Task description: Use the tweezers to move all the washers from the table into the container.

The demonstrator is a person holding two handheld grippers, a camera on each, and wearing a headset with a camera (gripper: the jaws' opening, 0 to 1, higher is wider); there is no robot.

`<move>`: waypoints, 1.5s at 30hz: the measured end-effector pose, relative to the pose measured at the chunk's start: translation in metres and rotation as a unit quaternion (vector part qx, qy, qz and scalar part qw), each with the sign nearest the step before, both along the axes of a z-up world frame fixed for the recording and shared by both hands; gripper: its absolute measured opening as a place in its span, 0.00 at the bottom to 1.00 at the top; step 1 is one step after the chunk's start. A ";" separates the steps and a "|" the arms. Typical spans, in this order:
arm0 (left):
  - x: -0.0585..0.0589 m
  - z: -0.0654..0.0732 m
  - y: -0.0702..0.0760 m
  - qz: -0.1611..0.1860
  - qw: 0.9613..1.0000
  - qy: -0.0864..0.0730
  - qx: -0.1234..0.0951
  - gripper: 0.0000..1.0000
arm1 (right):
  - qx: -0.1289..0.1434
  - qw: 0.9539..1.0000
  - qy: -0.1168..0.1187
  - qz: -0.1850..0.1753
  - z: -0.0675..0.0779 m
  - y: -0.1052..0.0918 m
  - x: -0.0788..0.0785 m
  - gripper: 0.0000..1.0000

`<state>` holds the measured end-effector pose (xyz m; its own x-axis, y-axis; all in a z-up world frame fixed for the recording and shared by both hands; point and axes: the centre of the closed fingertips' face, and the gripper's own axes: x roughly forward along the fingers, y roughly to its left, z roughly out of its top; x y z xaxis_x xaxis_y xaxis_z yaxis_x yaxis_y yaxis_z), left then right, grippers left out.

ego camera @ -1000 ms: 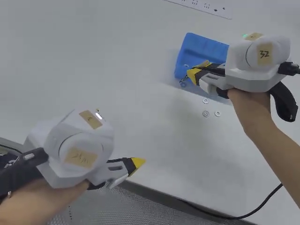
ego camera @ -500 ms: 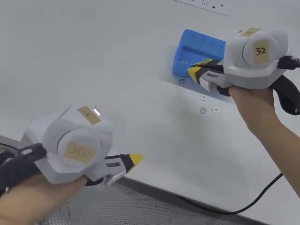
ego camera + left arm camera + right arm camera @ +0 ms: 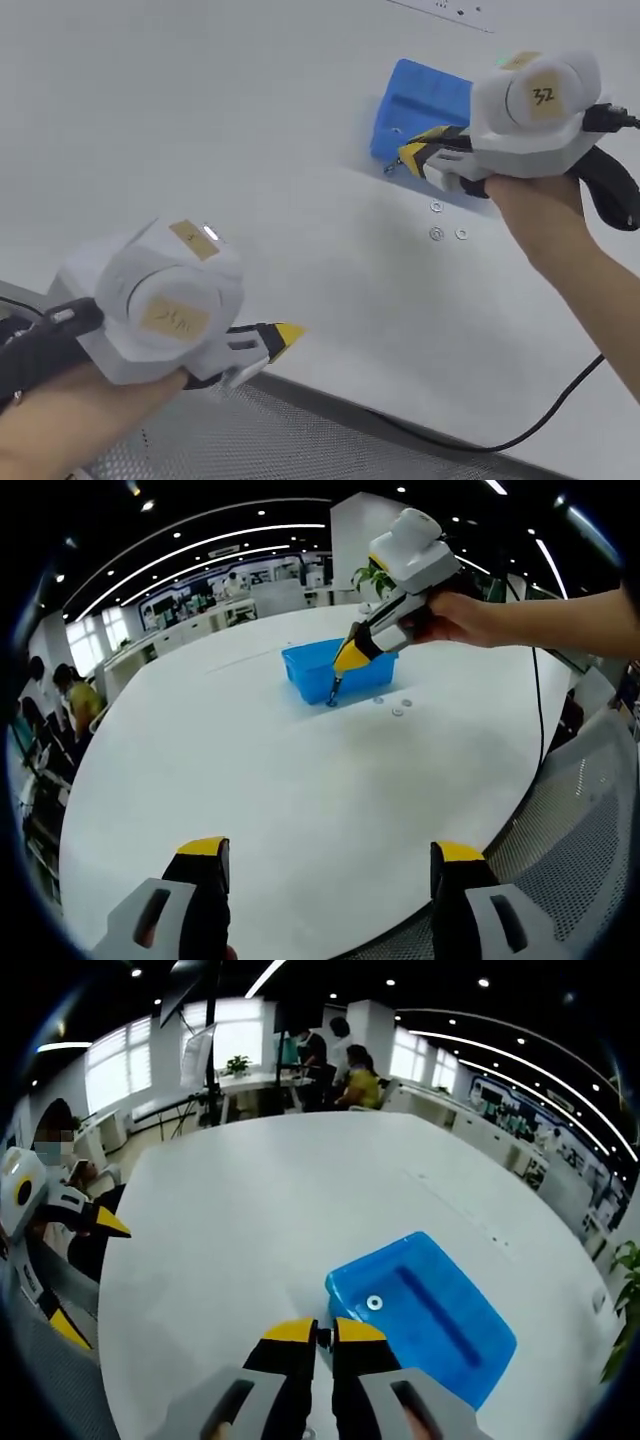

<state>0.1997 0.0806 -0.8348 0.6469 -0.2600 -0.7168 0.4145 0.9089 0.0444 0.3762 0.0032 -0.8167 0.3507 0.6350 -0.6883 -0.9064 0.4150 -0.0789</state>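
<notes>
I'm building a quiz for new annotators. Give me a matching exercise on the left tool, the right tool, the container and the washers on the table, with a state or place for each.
1. left tool
2. right tool
3. container
4. three washers

A. on the white table beside the container
B. jaws wide apart, empty
C. blue, one washer inside
D. jaws nearly shut on the tweezers

Pairs: 1-B, 2-D, 3-C, 4-A.

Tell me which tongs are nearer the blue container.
Right. The right tongs, shut on the tweezers, hover beside the container; the left tongs are open, far back at the table's near edge.
</notes>
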 end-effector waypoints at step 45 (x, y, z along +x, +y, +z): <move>0.000 -0.001 -0.001 -0.003 1.000 0.002 0.001 0.83 | 0.085 0.995 0.027 -0.051 0.010 -0.002 -0.020 0.01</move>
<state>0.1995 0.0800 -0.8354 0.6425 -0.2617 -0.7202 0.4195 0.9066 0.0449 0.3562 0.0008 -0.8062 0.3855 0.7064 -0.5936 -0.8595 0.5089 0.0474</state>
